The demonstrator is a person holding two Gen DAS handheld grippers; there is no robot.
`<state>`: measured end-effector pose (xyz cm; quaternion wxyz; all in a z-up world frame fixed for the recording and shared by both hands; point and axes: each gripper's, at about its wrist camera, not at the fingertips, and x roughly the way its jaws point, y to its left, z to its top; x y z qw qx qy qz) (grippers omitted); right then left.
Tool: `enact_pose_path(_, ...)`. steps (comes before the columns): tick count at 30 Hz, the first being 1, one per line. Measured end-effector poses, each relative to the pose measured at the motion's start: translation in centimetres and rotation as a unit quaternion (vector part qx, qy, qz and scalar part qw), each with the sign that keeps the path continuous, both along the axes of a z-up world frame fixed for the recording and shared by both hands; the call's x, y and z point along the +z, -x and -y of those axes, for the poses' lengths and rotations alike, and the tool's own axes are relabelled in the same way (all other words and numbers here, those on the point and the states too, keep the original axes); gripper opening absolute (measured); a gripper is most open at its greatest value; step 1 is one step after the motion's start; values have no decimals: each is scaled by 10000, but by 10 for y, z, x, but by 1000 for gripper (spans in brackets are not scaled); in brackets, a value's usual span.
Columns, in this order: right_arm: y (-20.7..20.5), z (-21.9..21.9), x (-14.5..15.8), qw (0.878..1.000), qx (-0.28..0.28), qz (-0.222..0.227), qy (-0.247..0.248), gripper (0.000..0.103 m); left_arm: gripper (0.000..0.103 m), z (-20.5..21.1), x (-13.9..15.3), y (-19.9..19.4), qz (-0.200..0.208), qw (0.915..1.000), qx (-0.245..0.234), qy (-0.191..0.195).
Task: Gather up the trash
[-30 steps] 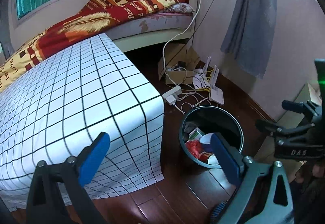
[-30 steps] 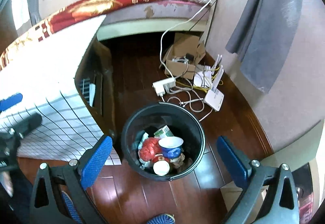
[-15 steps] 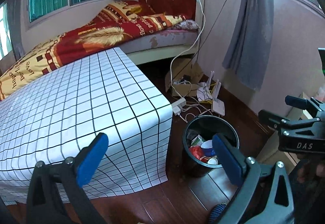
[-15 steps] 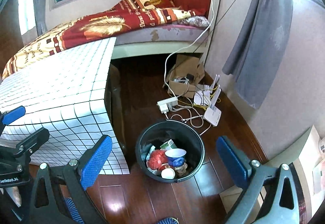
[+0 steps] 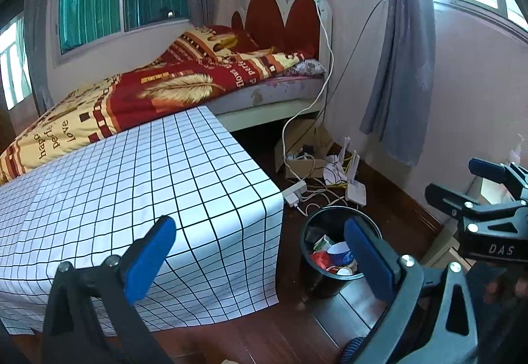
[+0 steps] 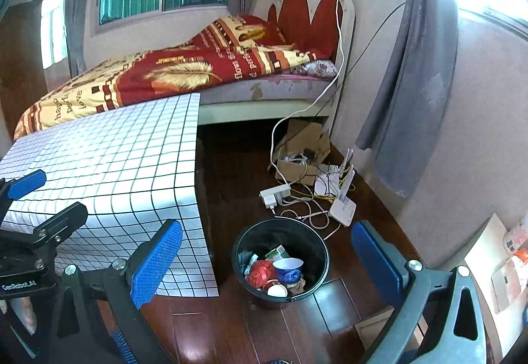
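Note:
A black round bin (image 6: pixel 316 248) stands on the dark wooden floor beside the table. Inside it lie a red crumpled wrapper (image 6: pixel 260 274), a blue and white paper cup (image 6: pixel 288 268), a green carton (image 6: pixel 277 253) and a small white cup (image 6: pixel 277 290). The same bin (image 5: pixel 369 225) appears in the left wrist view. My right gripper (image 6: pixel 264 261) hangs open high above the bin, nothing between its blue pads. My left gripper (image 5: pixel 260 260) is open and empty too, above the table corner, and it shows at the left edge of the right wrist view.
A table under a white black-grid cloth (image 5: pixel 132 185) fills the left. Behind it is a bed with a red and yellow blanket (image 5: pixel 158 93). A cardboard box (image 6: pixel 307 149), power strip (image 6: pixel 275 192), white router (image 6: pixel 343 210) and cables lie beyond the bin. Grey curtain (image 6: pixel 406 93) hangs right.
Both grippers have risen and pulled back from the bin, so it looks smaller and lower in both views. The bin's contents have not moved. Both stay open.

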<state>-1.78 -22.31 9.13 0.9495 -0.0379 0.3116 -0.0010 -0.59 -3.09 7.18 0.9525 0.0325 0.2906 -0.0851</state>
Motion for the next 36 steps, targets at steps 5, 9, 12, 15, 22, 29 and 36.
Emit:
enact_pose_path(5, 17, 5, 10, 9999, -67, 145, -25, 103, 102, 2, 7, 9, 136, 9999, -31, 35)
enact_pose_path(9, 17, 9, 10, 9999, -112, 127, -33, 103, 102, 5, 7, 9, 139, 9999, -78, 23)
enact_pose_path(12, 15, 11, 10, 9998, -134, 124, -39, 103, 102, 6, 6, 7, 134, 9999, -94, 11)
enact_pose_path(15, 15, 10, 8, 9998, -139, 110, -21, 103, 102, 7, 5, 7, 133, 9999, -99, 10)
enact_pose_path(22, 14, 11, 4, 9999, -140, 64, -26, 103, 102, 7, 4, 8, 152, 9999, -80, 11)
enact_pose_path(29, 15, 11, 3, 9999, -127, 47, -31, 103, 102, 8, 5, 11, 182, 9998, -109, -27)
enact_pose_path(36, 15, 10, 3, 9999, -123, 48, -35, 103, 102, 8, 5, 11, 178, 9998, -93, -21)
